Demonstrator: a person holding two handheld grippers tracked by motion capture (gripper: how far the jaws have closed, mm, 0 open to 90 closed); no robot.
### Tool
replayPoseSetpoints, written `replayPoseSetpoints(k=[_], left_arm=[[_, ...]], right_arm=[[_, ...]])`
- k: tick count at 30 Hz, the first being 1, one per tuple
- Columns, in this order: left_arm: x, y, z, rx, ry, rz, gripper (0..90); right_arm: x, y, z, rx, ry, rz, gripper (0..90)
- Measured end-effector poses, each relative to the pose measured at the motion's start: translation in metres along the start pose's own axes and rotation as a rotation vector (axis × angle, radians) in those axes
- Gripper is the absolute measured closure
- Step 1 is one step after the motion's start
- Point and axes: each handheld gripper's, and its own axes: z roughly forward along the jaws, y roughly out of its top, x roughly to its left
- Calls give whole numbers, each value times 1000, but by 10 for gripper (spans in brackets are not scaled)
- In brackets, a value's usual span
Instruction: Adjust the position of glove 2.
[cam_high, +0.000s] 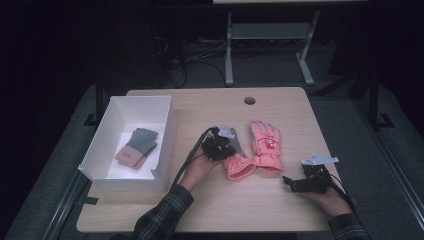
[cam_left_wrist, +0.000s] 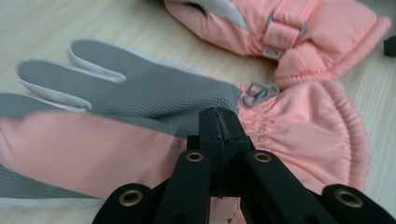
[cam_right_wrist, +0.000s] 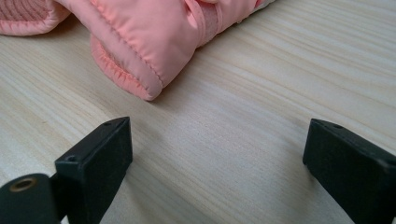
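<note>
Two pink padded gloves lie side by side mid-table. The left glove lies grey palm up. My left gripper is down on it, shut on it at the gathered wrist. The right glove lies back up with a small patch. My right gripper rests low over the bare table, to the right of and nearer than that glove's cuff. It is open, with nothing between its jaws.
A white open box stands at the table's left and holds a green and pink knit glove pair. A cable hole sits near the far edge. Bare wood lies along the front edge.
</note>
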Motion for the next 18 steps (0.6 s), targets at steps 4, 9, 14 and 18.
replayPoseSetpoints(k=[4, 9, 14, 18], left_arm=[[-10, -6, 0, -4, -48, 1, 898], [-30, -8, -2, -8, -89, 16, 898], [-50, -7, 0, -14, -147, 28, 897], [-63, -6, 2, -20, -188, 45, 897]], right_arm=[[0, 0, 0, 0, 0, 1, 77], [0, 0, 0, 0, 0, -1, 77], [0, 0, 0, 0, 0, 0, 77], [0, 0, 0, 0, 0, -1, 77]])
